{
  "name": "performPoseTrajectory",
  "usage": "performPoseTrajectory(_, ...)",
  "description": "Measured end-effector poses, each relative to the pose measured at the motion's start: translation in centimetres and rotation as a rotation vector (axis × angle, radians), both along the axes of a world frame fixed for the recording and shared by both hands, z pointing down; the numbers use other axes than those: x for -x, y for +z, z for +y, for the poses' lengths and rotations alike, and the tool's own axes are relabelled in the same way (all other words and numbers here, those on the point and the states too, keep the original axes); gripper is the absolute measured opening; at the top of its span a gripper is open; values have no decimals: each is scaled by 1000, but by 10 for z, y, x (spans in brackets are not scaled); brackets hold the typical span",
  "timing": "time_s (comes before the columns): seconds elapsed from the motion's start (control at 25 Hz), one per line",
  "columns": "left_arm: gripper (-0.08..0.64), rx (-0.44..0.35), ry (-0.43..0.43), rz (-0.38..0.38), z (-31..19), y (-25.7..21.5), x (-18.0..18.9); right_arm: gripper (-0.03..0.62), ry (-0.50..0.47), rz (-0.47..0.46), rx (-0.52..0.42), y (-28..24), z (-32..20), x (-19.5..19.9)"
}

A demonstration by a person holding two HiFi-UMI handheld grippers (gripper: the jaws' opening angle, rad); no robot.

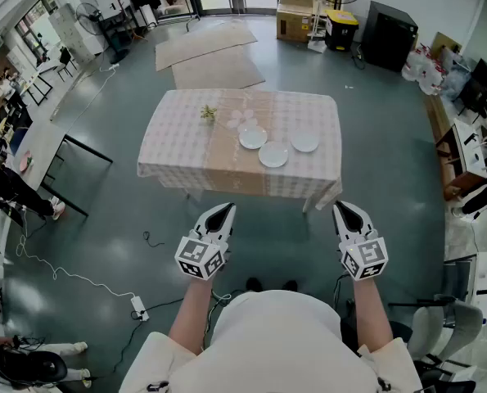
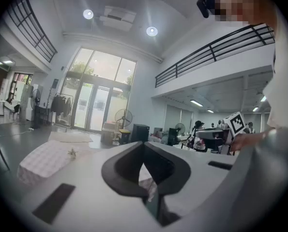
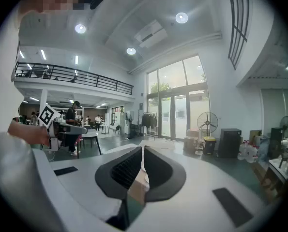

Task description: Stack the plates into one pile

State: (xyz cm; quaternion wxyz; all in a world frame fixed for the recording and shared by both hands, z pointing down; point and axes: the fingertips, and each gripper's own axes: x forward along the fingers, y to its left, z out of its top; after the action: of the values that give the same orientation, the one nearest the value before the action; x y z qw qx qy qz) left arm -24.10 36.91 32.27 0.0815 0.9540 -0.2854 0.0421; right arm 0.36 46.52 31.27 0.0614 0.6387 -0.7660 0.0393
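Note:
Three white plates lie apart on the checked tablecloth of a table (image 1: 178, 150): the left plate (image 1: 253, 137), the middle plate (image 1: 273, 155) nearest me, and the right plate (image 1: 304, 142). My left gripper (image 1: 224, 209) and right gripper (image 1: 340, 207) are held in the air well short of the table's near edge, both pointing toward it. The jaws of each are shut with nothing between them, as the left gripper view (image 2: 144, 144) and right gripper view (image 3: 143, 149) show. In the left gripper view the table (image 2: 47, 159) appears at far left.
A small sprig decoration (image 1: 208, 114) sits on the table left of the plates. Floor mats (image 1: 214, 56) lie beyond the table. Boxes (image 1: 296, 11), a fan and a black cabinet (image 1: 390, 35) stand at the back. A desk (image 1: 38, 150) is at the left, cables (image 1: 63, 273) on the floor.

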Motion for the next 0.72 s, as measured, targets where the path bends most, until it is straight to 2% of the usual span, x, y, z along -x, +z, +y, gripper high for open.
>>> performPoseTrajectory(0.32,8,11,4,3,1,2,4,38,-10,-17,12,1,-1,8)
performPoseTrajectory(0.72,8,34,4,1,1,15,7,40,6,-36,-32,-2,1,13)
